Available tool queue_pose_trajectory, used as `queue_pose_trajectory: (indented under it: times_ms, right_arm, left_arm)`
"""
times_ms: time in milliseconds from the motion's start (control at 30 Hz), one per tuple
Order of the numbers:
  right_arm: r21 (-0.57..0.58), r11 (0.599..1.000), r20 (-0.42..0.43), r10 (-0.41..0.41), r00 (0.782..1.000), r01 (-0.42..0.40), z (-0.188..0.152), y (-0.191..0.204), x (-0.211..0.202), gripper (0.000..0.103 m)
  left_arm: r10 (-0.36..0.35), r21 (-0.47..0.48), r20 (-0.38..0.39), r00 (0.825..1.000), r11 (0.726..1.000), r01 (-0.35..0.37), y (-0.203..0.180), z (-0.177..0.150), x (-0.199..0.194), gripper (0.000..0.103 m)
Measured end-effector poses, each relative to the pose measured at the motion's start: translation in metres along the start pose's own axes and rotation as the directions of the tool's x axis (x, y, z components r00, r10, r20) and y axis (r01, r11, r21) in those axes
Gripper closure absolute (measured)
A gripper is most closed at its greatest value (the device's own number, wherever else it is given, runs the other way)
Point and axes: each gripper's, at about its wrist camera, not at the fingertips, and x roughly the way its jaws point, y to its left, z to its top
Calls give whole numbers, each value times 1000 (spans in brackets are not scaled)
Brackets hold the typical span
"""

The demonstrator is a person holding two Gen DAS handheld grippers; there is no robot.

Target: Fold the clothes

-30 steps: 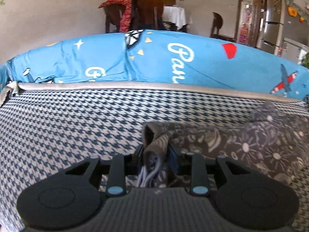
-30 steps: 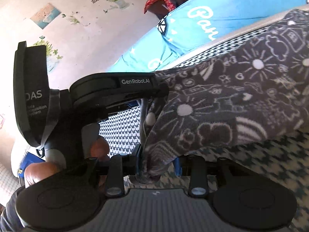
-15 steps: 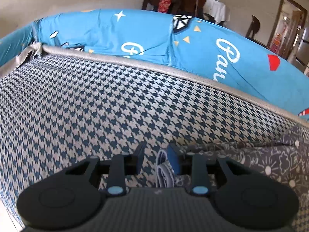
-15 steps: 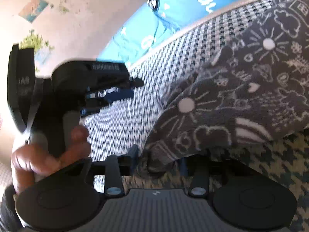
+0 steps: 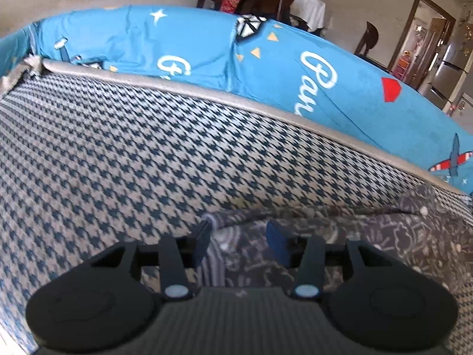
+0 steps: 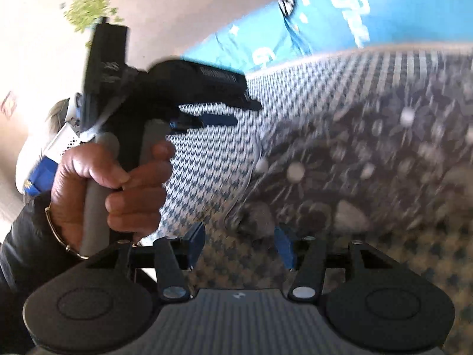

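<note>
The dark patterned garment (image 5: 369,248) lies on the houndstooth cushion (image 5: 147,162), its near-left edge laid down; further folds seem left. Both hand-held grippers, left (image 5: 238,241) and right (image 6: 239,244), have just been opening: jaws apart over the cloth, gripping nothing. Only the right view shows the hand (image 6: 118,189) holding the left tool.

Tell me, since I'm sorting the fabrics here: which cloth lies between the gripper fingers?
The dark grey doodle-print garment; the houndstooth cover lies spread beneath it, and the blue printed sheet sits behind.
</note>
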Motion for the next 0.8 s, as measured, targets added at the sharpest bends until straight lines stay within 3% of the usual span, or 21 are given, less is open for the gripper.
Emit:
queue_pose_trajectory:
  times_ms: [133, 233, 433, 800]
  right_arm:
    - [5, 999, 85, -37, 996, 37, 7, -10, -2, 50]
    - [27, 994, 104, -106, 989, 103, 6, -18, 7, 50]
    - [84, 982, 87, -178, 980, 170, 0, -30, 15, 50]
    - [80, 978, 58, -197, 979, 193, -5, -35, 21, 50]
  left_arm:
    - [-5, 24, -36, 999, 1000, 6, -9, -6, 9, 57]
    - [-4, 45, -58, 998, 999, 7, -13, -11, 17, 52]
    - [47, 124, -106, 993, 992, -34, -27, -22, 39, 48]
    - [124, 201, -70, 990, 974, -108, -38, -37, 50, 40]
